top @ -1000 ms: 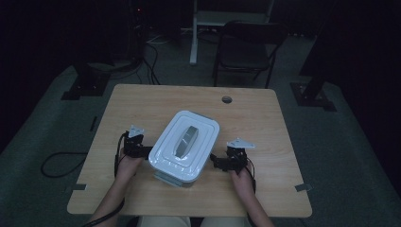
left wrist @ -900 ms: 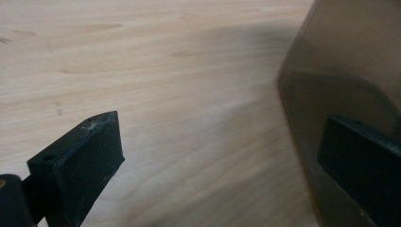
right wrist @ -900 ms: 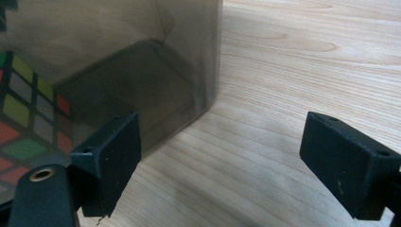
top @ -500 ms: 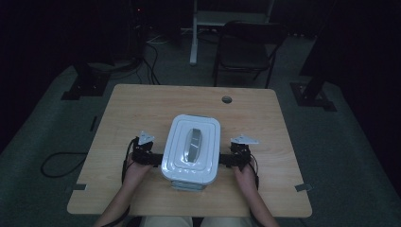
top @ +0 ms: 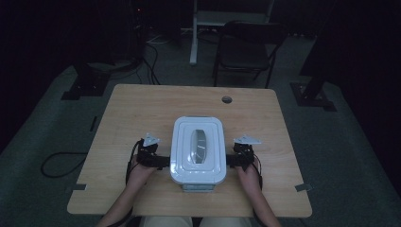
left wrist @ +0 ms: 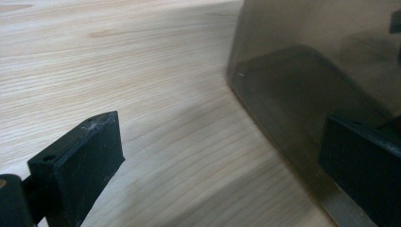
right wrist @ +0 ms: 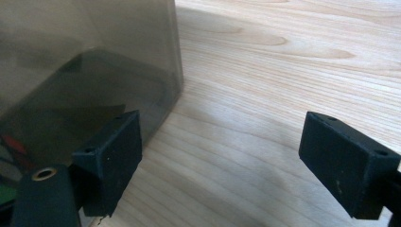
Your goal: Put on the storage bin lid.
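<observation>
A clear plastic storage bin with a white lid (top: 197, 150) sits on the near middle of a wooden table (top: 142, 109). The left gripper (top: 163, 161) is pressed up against the bin's left side, and the right gripper (top: 230, 161) against its right side. Both have their jaws spread wide and pinch nothing. In each gripper view, one jaw lies close against the bin's smoky wall (left wrist: 302, 90) (right wrist: 90, 71), the other over bare wood.

Dim, murky high view with black surroundings; gripper views brighter, sharper.
</observation>
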